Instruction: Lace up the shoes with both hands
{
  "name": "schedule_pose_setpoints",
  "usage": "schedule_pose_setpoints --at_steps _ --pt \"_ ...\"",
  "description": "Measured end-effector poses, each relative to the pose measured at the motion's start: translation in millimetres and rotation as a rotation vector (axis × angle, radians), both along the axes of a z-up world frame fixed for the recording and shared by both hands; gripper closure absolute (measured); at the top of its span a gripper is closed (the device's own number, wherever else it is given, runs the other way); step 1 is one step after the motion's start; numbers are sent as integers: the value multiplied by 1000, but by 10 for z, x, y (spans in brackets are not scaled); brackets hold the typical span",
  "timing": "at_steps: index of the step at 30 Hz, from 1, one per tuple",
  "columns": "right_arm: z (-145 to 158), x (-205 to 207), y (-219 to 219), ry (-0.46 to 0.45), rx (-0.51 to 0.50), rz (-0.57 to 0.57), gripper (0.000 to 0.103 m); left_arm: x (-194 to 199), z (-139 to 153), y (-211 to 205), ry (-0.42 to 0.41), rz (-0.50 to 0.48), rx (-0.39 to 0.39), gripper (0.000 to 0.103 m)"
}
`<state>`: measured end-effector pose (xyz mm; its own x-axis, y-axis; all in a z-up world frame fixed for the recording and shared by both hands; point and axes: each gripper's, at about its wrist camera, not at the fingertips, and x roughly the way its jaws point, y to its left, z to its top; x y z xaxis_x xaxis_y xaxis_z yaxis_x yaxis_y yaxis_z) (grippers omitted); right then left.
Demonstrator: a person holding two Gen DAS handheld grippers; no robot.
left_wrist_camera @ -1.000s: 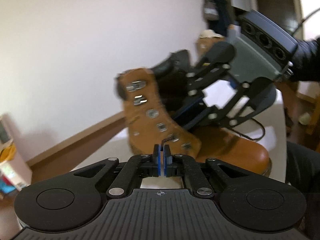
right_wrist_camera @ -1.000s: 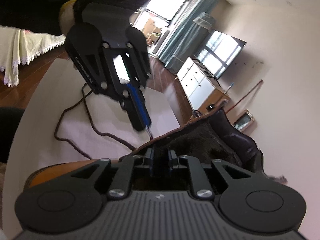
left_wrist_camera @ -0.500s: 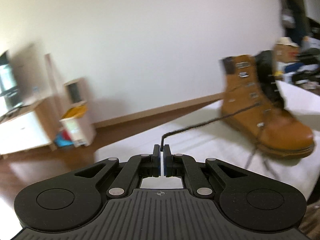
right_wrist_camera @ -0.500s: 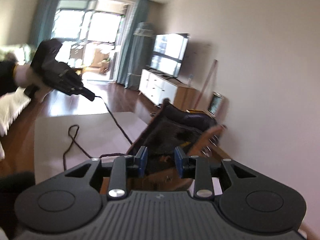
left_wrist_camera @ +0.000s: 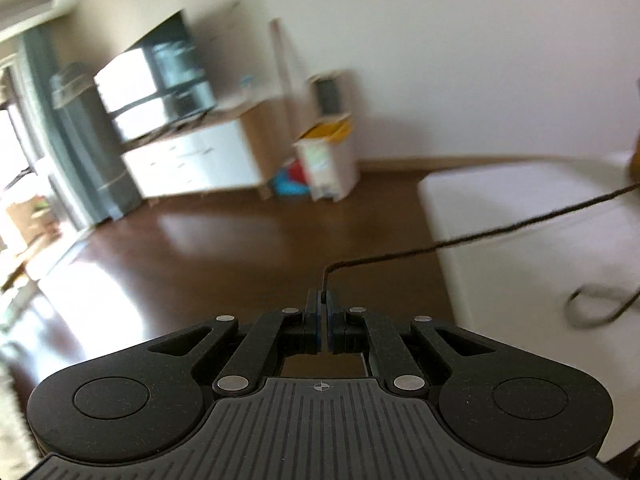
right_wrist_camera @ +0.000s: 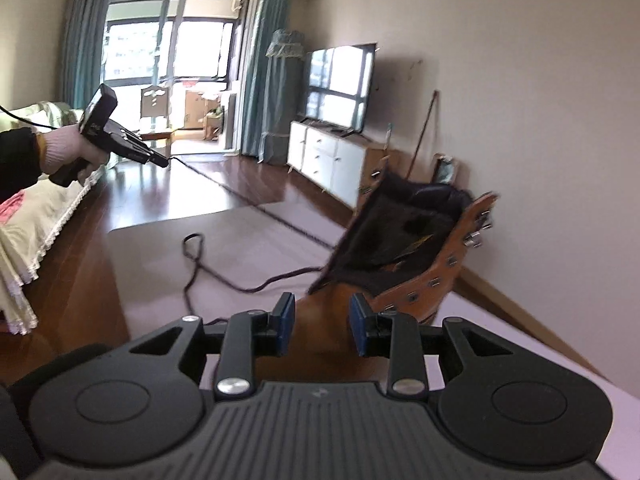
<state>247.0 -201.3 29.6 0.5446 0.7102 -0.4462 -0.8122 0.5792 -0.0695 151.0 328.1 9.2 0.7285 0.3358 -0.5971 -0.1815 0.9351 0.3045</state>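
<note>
My left gripper (left_wrist_camera: 322, 300) is shut on the dark brown lace (left_wrist_camera: 480, 235), which runs taut to the right edge of the left wrist view. In the right wrist view the left gripper (right_wrist_camera: 162, 162) is held far out to the left, and the lace (right_wrist_camera: 256, 208) stretches from it to the tan boot (right_wrist_camera: 424, 276). The boot stands on the white table (right_wrist_camera: 160, 248) with its dark tongue open and metal eyelets along the flap. My right gripper (right_wrist_camera: 320, 316) is open and empty, just in front of the boot. A loose lace loop (right_wrist_camera: 194, 244) lies on the table.
The table edge (left_wrist_camera: 436, 216) drops to a brown wooden floor. A white cabinet (right_wrist_camera: 332, 160) with a TV stands by the wall. A sofa with a lace-edged cover (right_wrist_camera: 36, 216) is at the left. A bin (left_wrist_camera: 328, 168) stands by the wall.
My left gripper has pulled further away from the boot to the left, drawing the lace taut. The boot has left the left wrist view. My right gripper has opened wider.
</note>
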Motion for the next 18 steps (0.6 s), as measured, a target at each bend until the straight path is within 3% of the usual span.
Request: schedule_pose_setpoints --at_steps 6,13,18 --pt "-3 0 364 36 -45 123 71 -265 -141 62 43 13 -6 99" --pt "-92 171 1013 8 -279 381 71 -449 -220 14 74 -42 -21 93" --pt "-259 246 1415 -91 -496 499 72 -630 -179 -58 1 -83 -41 93"
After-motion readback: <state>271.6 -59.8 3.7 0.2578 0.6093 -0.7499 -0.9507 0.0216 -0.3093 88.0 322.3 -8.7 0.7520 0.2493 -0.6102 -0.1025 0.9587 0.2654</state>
